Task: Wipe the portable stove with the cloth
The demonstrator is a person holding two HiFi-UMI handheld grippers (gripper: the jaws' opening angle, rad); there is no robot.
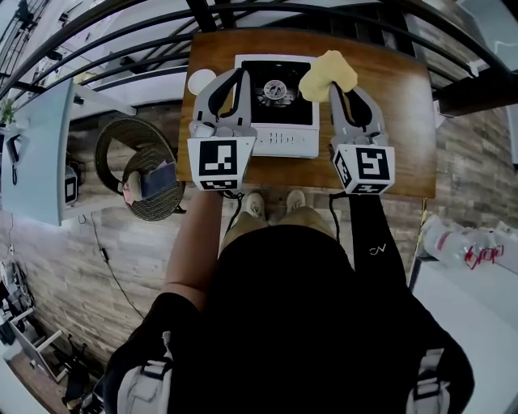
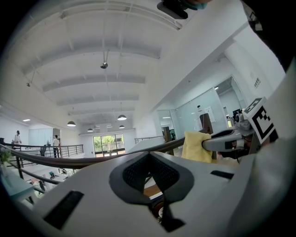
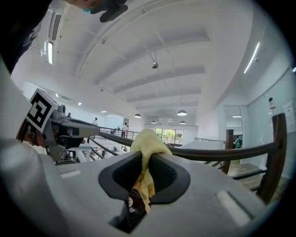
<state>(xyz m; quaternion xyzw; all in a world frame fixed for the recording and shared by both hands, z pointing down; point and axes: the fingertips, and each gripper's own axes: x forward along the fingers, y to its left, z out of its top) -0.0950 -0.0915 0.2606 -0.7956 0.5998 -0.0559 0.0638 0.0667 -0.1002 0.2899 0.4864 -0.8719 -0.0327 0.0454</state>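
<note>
The portable stove (image 1: 275, 133), white with a black top and a round burner (image 1: 275, 91), sits mid-table in the head view. My right gripper (image 1: 334, 87) hangs over its right rear corner, shut on a yellow cloth (image 1: 328, 74) bunched at the fingertips. In the right gripper view the cloth (image 3: 147, 139) pokes up between the closed pads of that gripper (image 3: 149, 156). My left gripper (image 1: 239, 74) is over the stove's left side; its pads (image 2: 149, 155) meet with nothing between them. From the left gripper view the cloth (image 2: 196, 146) shows to the right. Both gripper cameras look out level, above the stove.
The wooden table (image 1: 405, 121) is small, with a dark railing (image 1: 243, 16) just beyond its far edge. A white disc (image 1: 201, 81) lies left of the stove. A woven hat (image 1: 133, 166) rests on the floor to the left. The person's shoes (image 1: 255, 204) are at the table's near edge.
</note>
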